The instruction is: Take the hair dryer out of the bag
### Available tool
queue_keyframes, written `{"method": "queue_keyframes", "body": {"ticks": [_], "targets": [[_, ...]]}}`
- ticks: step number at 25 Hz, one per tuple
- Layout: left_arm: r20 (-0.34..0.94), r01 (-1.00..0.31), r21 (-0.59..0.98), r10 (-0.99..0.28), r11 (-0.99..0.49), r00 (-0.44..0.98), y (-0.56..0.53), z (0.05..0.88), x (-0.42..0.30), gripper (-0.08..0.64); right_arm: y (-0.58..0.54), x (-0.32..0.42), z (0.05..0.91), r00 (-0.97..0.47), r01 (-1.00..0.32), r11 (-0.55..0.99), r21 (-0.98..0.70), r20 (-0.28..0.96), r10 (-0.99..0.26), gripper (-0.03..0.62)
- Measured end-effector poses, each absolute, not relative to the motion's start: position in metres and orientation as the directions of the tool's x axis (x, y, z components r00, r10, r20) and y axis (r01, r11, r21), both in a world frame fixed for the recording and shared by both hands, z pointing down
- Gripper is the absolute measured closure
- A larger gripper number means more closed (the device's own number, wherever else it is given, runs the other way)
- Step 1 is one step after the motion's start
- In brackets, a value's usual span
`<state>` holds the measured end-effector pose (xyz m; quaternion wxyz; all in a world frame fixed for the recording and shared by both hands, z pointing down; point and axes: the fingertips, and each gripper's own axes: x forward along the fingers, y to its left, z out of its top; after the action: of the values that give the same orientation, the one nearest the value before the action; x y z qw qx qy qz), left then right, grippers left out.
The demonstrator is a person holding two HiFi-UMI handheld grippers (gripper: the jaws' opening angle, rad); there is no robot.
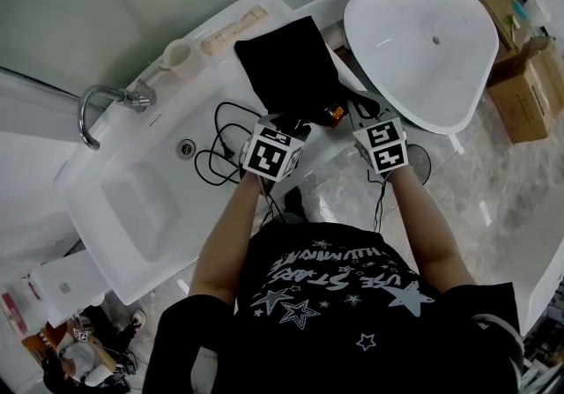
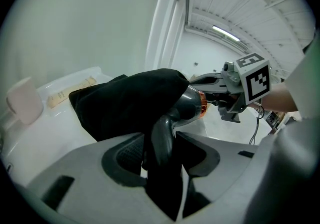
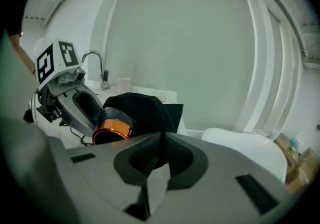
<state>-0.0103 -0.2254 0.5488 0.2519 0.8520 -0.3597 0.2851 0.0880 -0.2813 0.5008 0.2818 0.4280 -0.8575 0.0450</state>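
- The hair dryer [image 2: 192,103] is poking out of the black bag [image 2: 125,100], mid-frame in the head view.
- The left gripper [image 2: 163,140] fingers are clamping its handle.
- The right gripper [image 3: 161,138] fingers are pinching the bag's fabric, closed on it.

White print on the person's black shirt [image 1: 339,291], at 6 o'clock in the head view, seems to include "USE STARS" among star shapes; its other line cannot be read. The left cube [image 1: 273,152] on the left gripper [image 2: 162,145] and the right cube [image 1: 385,144] on the right gripper [image 3: 162,150] carry black-and-white square code markers without letters or numbers.
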Motion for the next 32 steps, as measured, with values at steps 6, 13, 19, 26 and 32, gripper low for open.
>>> {"method": "queue_keyframes", "body": {"ticks": [6,13,19,26,32], "targets": [[0.672,-0.728,0.217,-0.442,-0.65,0.594,-0.208,0.545,-0.01,0.359,-0.28,0.083,0.503,-0.503,-0.733,0.661,0.161,0.526,-0.686,0.568],[0.675,-0.706,0.218,-0.419,-0.674,0.608,-0.186,0.541,-0.006,0.359,-0.282,0.082,0.499,-0.502,-0.722,0.667,0.185,0.523,-0.688,0.568],[0.663,-0.682,0.216,-0.408,-0.699,0.628,-0.171,0.535,-0.006,0.359,-0.287,0.081,0.502,-0.494,-0.736,0.656,0.167,0.531,-0.688,0.568],[0.647,-0.63,0.218,-0.373,-0.745,0.665,-0.147,0.523,0.001,0.359,-0.29,0.078,0.505,-0.493,-0.746,0.65,0.145,0.535,-0.686,0.568],[0.625,-0.576,0.229,-0.335,-0.785,0.705,-0.124,0.512,0.007,0.359,-0.289,0.071,0.505,-0.507,-0.746,0.655,0.119,0.536,-0.675,0.568]]}}
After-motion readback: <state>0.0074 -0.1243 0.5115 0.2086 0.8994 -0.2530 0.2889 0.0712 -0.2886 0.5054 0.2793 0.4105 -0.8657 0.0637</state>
